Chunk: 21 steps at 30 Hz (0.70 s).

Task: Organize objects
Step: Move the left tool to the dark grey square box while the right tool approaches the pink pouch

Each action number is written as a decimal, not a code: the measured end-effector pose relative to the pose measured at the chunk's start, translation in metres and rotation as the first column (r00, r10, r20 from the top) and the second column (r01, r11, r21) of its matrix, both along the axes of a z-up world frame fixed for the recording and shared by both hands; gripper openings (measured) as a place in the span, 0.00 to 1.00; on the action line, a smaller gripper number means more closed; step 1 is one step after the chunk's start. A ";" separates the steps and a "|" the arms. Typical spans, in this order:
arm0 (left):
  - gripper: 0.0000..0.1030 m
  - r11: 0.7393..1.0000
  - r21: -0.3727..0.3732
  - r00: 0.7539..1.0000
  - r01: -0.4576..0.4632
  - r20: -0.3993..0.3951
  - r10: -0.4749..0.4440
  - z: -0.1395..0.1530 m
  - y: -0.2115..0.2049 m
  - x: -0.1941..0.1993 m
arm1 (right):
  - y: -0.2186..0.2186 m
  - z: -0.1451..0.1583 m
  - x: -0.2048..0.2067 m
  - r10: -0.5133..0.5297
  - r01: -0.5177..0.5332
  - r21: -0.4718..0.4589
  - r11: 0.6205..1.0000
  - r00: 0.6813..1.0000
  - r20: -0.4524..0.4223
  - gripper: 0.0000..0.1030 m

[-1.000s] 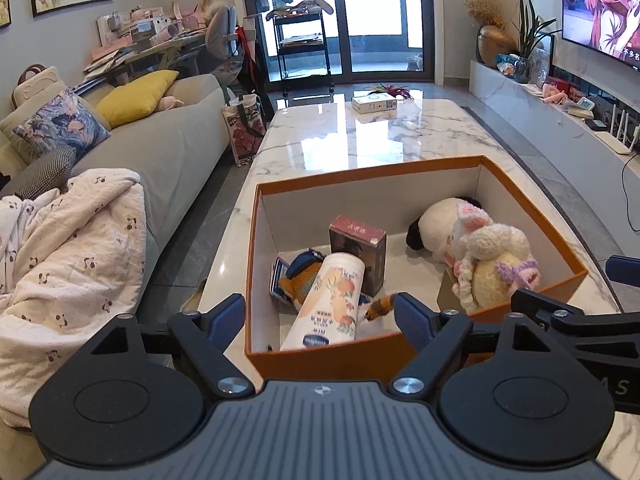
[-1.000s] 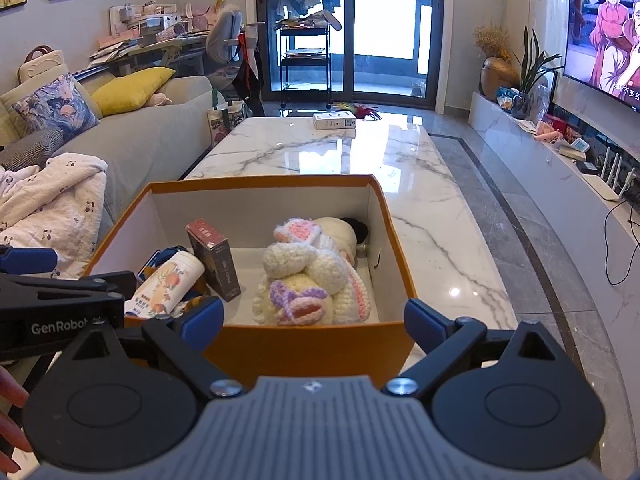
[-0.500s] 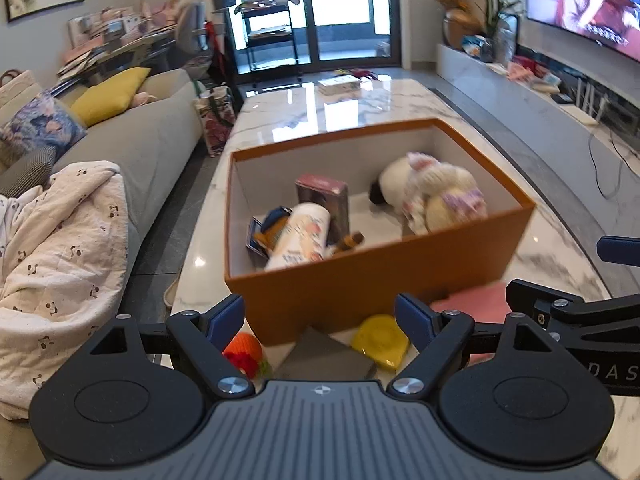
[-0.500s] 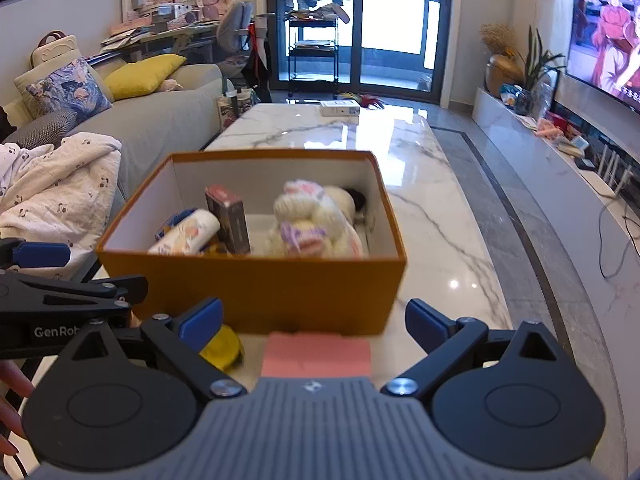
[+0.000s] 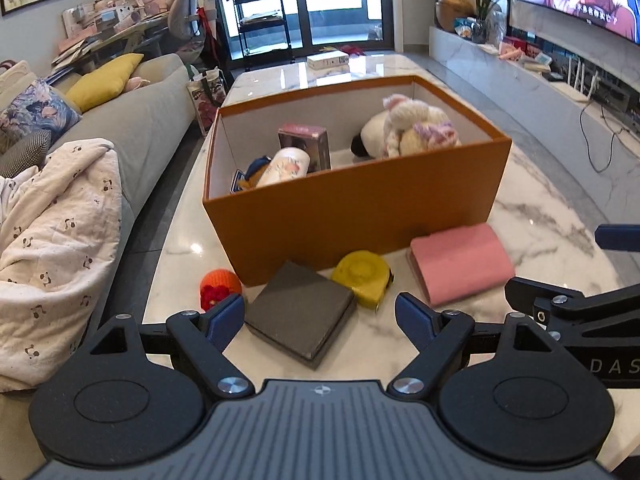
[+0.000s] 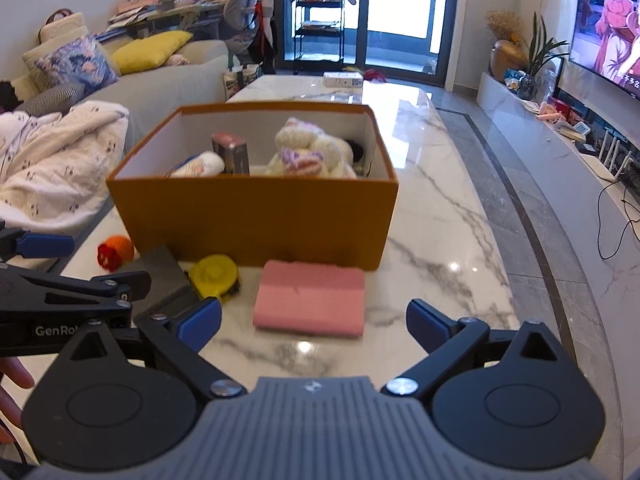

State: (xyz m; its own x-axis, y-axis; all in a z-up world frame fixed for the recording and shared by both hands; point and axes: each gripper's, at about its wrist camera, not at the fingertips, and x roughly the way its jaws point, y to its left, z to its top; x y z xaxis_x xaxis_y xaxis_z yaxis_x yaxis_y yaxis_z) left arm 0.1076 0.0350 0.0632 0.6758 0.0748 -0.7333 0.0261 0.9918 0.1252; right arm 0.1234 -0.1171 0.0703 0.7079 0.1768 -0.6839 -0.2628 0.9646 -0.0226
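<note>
Both grippers are wide open and hold nothing. The left gripper (image 5: 320, 314) sits low over the marble table (image 5: 540, 216), and the grey box (image 5: 300, 314) lies right between its fingers, turned a bit like a diamond. The right gripper (image 6: 314, 322) points at the pink block (image 6: 310, 298), which lies long side across just ahead of it. The yellow tape (image 5: 363, 276) and orange ball (image 5: 219, 284) wait by the orange box (image 5: 360, 216). Each gripper is nearest its own thing, I think
</note>
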 end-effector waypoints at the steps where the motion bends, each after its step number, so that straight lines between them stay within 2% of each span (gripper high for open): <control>1: 0.94 1.000 0.005 1.000 0.004 -0.002 -0.004 -0.001 0.000 0.000 | 0.000 -0.003 0.000 0.003 -0.003 -0.006 1.000 1.000 -0.004 0.96; 5: 0.94 1.000 0.015 1.000 0.011 0.001 -0.011 -0.009 -0.002 -0.002 | 0.000 -0.009 0.001 0.011 -0.011 -0.013 1.000 1.000 -0.019 0.96; 10: 0.94 1.000 -0.016 0.999 0.023 -0.029 -0.024 -0.022 0.001 0.002 | -0.002 -0.022 0.006 0.007 -0.007 0.001 1.000 0.998 -0.056 0.96; 21: 0.94 0.998 0.010 0.997 0.063 -0.047 -0.062 -0.035 -0.001 0.011 | 0.000 -0.037 0.018 0.022 -0.025 -0.028 0.999 0.996 -0.085 0.96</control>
State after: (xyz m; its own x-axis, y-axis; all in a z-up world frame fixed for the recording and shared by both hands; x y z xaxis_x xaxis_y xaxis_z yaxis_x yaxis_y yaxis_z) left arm 0.1184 0.0337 0.0278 0.6449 0.0423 -0.7631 0.0941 0.9865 0.1342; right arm 0.1417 -0.1169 0.0329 0.6428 0.1715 -0.7466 -0.2874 0.9574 -0.0275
